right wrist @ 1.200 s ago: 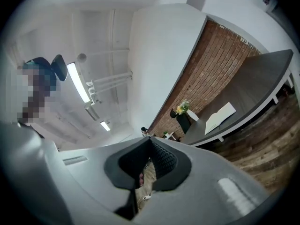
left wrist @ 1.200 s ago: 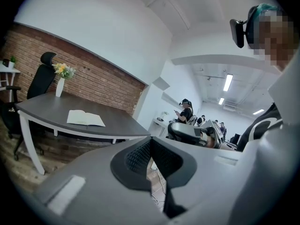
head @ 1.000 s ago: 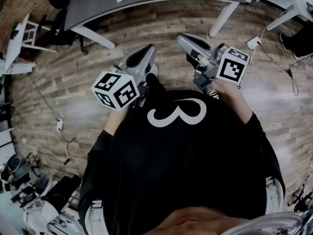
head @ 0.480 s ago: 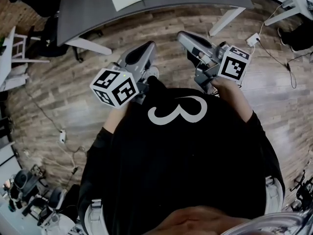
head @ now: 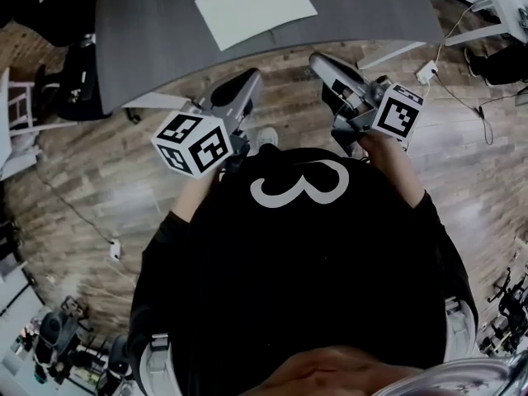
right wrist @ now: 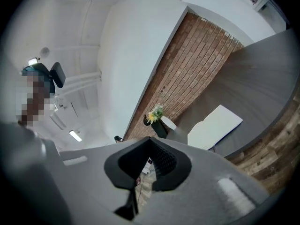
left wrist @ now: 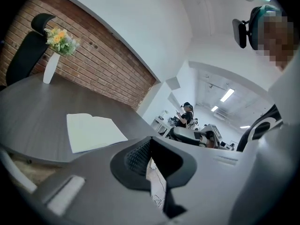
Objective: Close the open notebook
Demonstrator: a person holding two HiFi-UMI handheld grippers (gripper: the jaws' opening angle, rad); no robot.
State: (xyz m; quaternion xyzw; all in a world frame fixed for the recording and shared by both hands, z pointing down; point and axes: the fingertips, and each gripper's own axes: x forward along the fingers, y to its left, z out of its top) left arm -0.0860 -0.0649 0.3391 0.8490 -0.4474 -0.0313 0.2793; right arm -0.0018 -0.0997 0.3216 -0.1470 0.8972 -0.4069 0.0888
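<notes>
head view: open notebook (head: 256, 8) lies flat on the worktop (head: 157, 40), well ahead of the left tongs (head: 241, 87) and right tongs (head: 328, 66).
left gripper view: closed, empty.
right gripper view: closed, empty; blunt tips may shove the notebook or crease pages.

A white vase (left wrist: 48, 68) of flowers (left wrist: 61, 38) stands on the grey table (left wrist: 28, 108), brick wall (left wrist: 105, 67) behind.

Left gripper (left wrist: 151, 146): jaws together, nothing between them. Open notebook (left wrist: 91, 131) lies flat on the grey table (left wrist: 33, 121), near its front edge, well apart from the jaws. White vase (left wrist: 48, 69) with yellow flowers (left wrist: 61, 39) stands at the table's far left. Black office chair (left wrist: 26, 50) behind it, against the brick wall (left wrist: 103, 74). A person (left wrist: 186, 114) stands far back.
</notes>
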